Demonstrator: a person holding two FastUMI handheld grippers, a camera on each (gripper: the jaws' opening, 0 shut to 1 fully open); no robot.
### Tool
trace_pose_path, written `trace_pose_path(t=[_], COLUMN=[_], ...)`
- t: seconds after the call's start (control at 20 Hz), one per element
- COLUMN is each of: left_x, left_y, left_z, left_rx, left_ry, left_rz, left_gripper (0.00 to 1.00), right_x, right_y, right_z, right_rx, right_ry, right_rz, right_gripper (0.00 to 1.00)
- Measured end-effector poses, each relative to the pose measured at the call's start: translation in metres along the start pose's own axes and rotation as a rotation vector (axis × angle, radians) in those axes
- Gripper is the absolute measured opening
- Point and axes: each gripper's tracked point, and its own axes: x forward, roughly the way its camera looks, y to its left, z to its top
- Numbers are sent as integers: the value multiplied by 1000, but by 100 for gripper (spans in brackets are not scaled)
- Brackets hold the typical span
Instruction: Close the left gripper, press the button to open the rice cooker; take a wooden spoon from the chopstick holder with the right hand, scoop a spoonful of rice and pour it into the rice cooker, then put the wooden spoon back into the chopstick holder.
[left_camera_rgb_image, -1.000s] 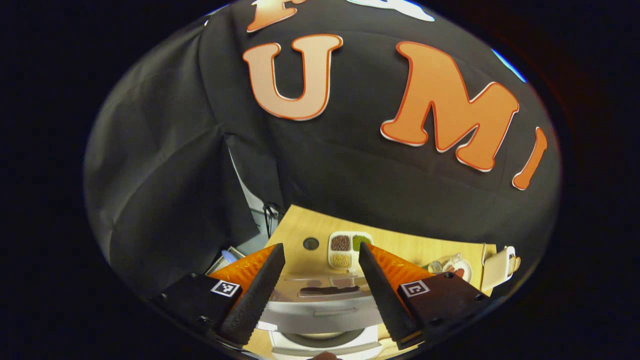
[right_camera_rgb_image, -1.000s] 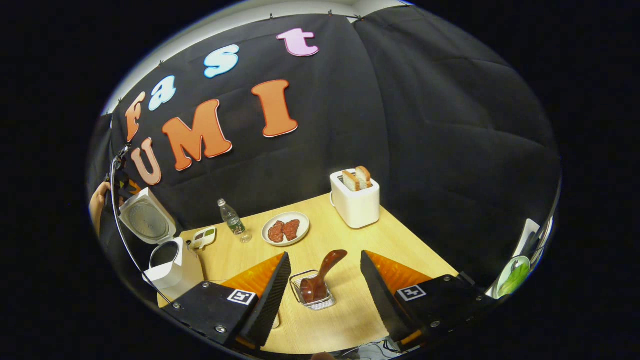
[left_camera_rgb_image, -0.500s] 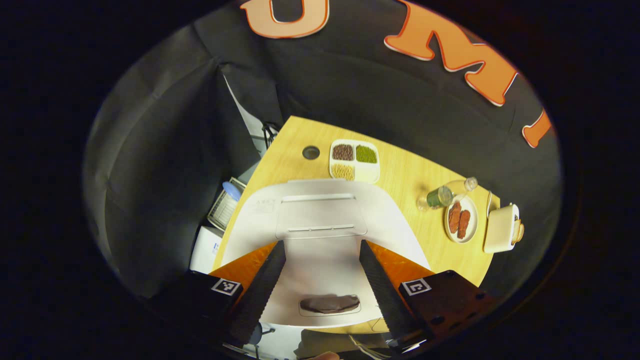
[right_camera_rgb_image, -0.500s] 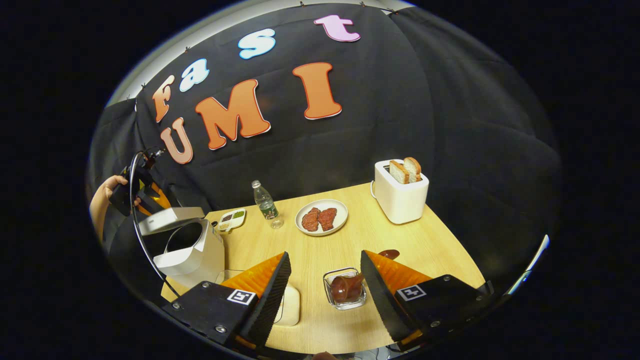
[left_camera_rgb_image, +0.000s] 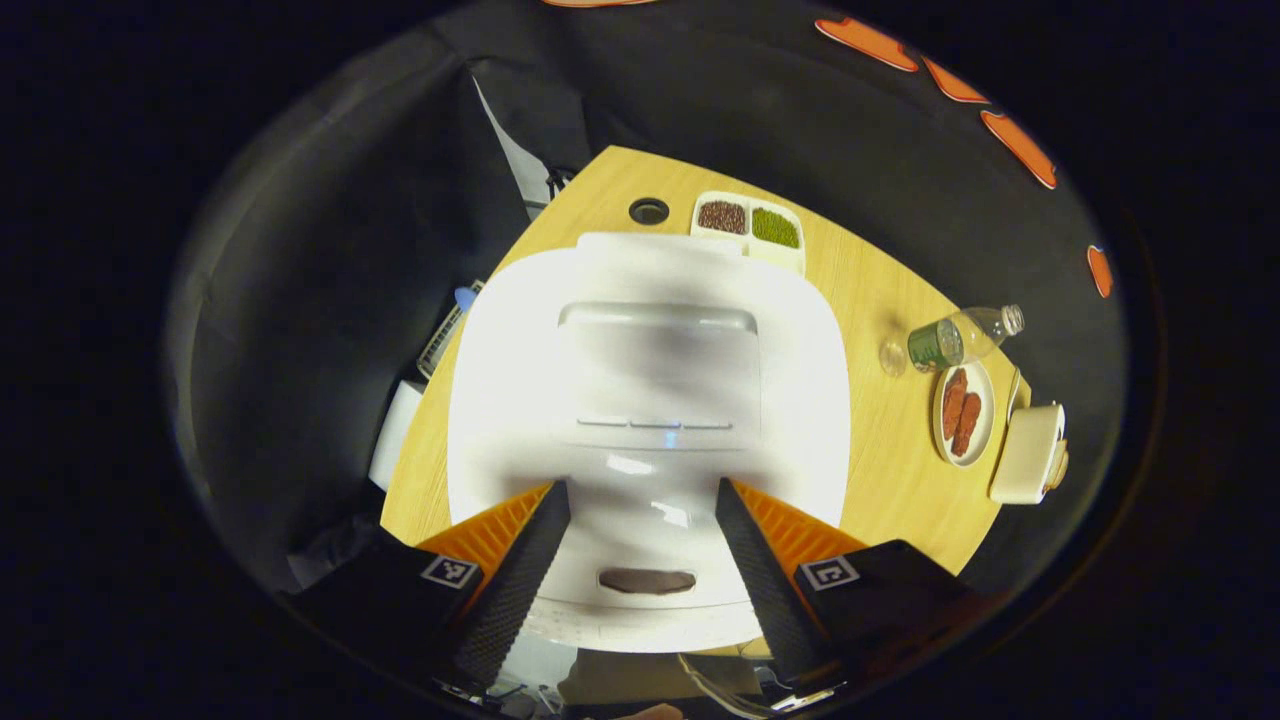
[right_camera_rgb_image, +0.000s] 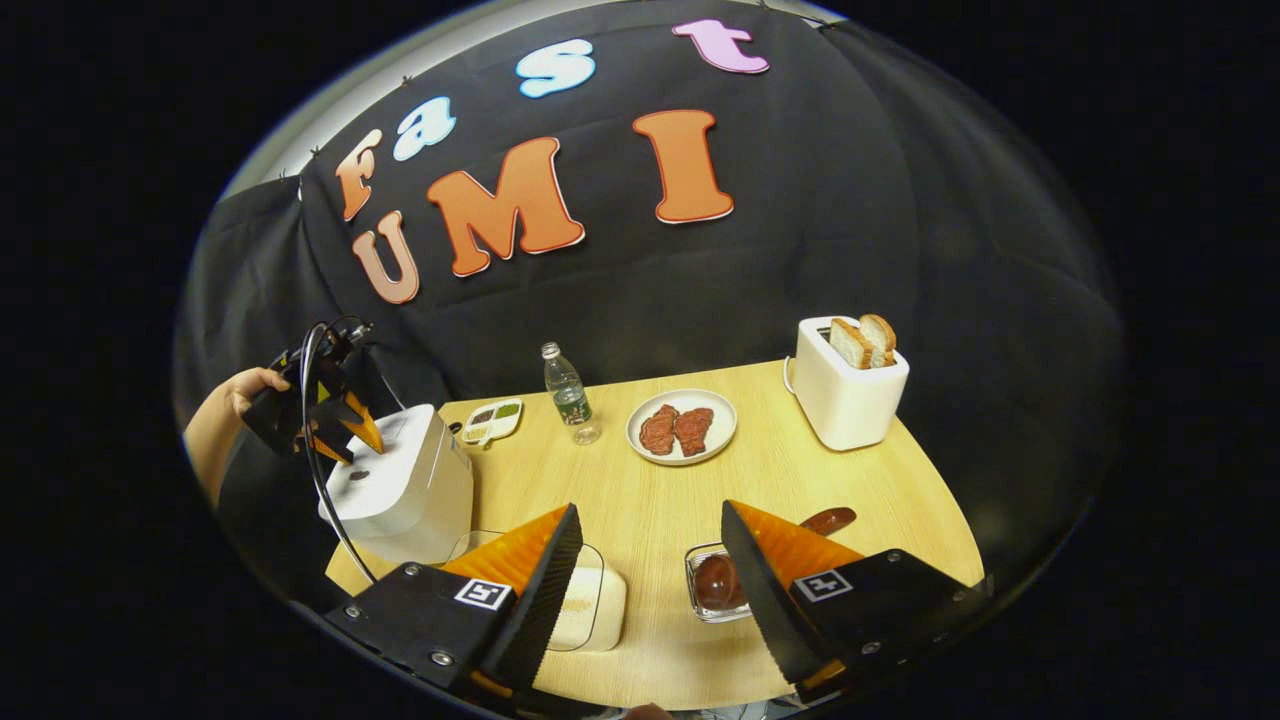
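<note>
The wooden spoon (right_camera_rgb_image: 745, 565) stands in the chopstick holder (right_camera_rgb_image: 712, 600), a small clear container near the front edge of the wooden table (right_camera_rgb_image: 640, 490). The spoon lies slanted, not upright: its bowl end is down inside the holder and its long axis runs up and toward the right of the right gripper view, where the other end comes out past the gripper's finger. The right gripper (right_camera_rgb_image: 648, 590) hangs above the table with its two fingers spread wide apart; nothing is between them, and they touch neither the spoon nor the holder. The holder sits just under the inner edge of its right-hand finger in this view. A flat white box (right_camera_rgb_image: 590, 610) with a clear lid rests on the table under the other finger. The rice cooker (left_camera_rgb_image: 650, 400) stands at the left side of the table with its lid down, and its dark oval button (left_camera_rgb_image: 647, 581) is on the near part of the lid. In the left gripper view, the left gripper (left_camera_rgb_image: 642, 585) looks straight down on the cooker, its fingers wide apart with the button between them; I cannot tell if they touch the lid. In the right gripper view, a hand (right_camera_rgb_image: 240, 395) holds this gripper just over the cooker. Farther back on the table are a divided tray of grains (left_camera_rgb_image: 750, 225), a water bottle (right_camera_rgb_image: 568, 392), a plate with meat slices (right_camera_rgb_image: 682, 428) and a toaster (right_camera_rgb_image: 848, 385) with bread.
</note>
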Motion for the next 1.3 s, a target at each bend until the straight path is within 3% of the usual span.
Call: trace_pose_path(t=[0.2, 0.35, 0.45, 0.65, 0.95, 1.3], left_x=[-14, -44, -62, -141, -246, -298], left_y=[-2, -21, -12, -3, -33, -57], left_z=[-12, -24, -26, -25, -49, -91], left_rx=[17, 2, 27, 66, 172, 223], left_ry=[-206, -384, -494, -765, -1135, -1346], left_rz=[-30, -171, -144, -162, -231, -304], left_gripper=[100, 100, 99, 99, 99, 99], right_x=[9, 14, 16, 16, -8, -47], right_y=[21, 36, 48, 70, 95, 118], right_z=[13, 30, 39, 69, 112, 148], right_rx=[-41, -80, -101, -133, -165, -242], right_ry=[-27, -76, -100, -171, -342, -538], right_rz=[40, 59, 84, 119, 132, 135], right_gripper=[87, 88, 89, 89, 89, 88])
